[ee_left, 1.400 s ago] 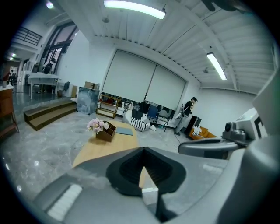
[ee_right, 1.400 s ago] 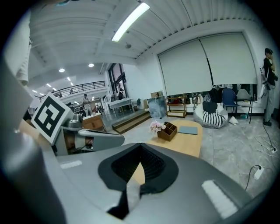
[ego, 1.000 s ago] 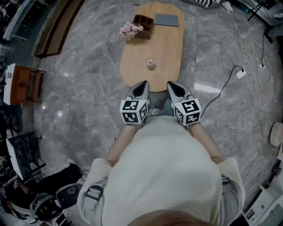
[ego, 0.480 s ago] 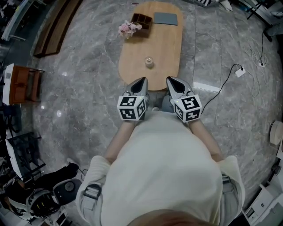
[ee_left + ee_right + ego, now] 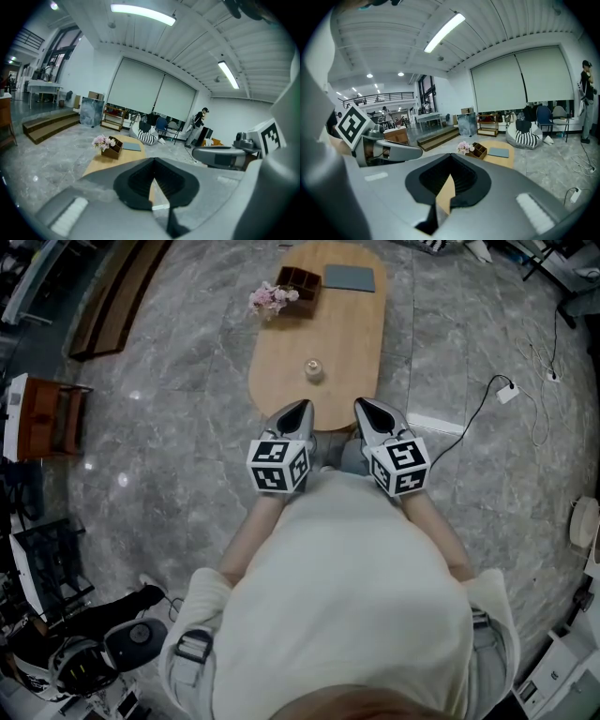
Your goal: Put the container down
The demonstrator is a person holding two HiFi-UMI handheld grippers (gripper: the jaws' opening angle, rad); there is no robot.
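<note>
A small pale container [image 5: 313, 370] stands upright on the oval wooden table [image 5: 347, 343], near its near end, apart from both grippers. In the head view my left gripper [image 5: 298, 410] and right gripper [image 5: 366, 407] are held side by side just at the table's near edge, both pointing toward it. Each is shut with nothing in it. In the left gripper view its dark pads [image 5: 140, 180] meet in a thin slit, and the right gripper [image 5: 220, 157] shows alongside. The right gripper view shows only a sliver of table between its pads [image 5: 461, 185]. The jaws hide the container in both gripper views.
At the table's far end are a brown divided box with pink flowers [image 5: 281, 292] and a grey flat pad [image 5: 349, 277]. A white power strip with cable [image 5: 507, 393] lies on the marble floor to the right. A wooden cabinet [image 5: 47, 418] and bags [image 5: 94, 657] stand left.
</note>
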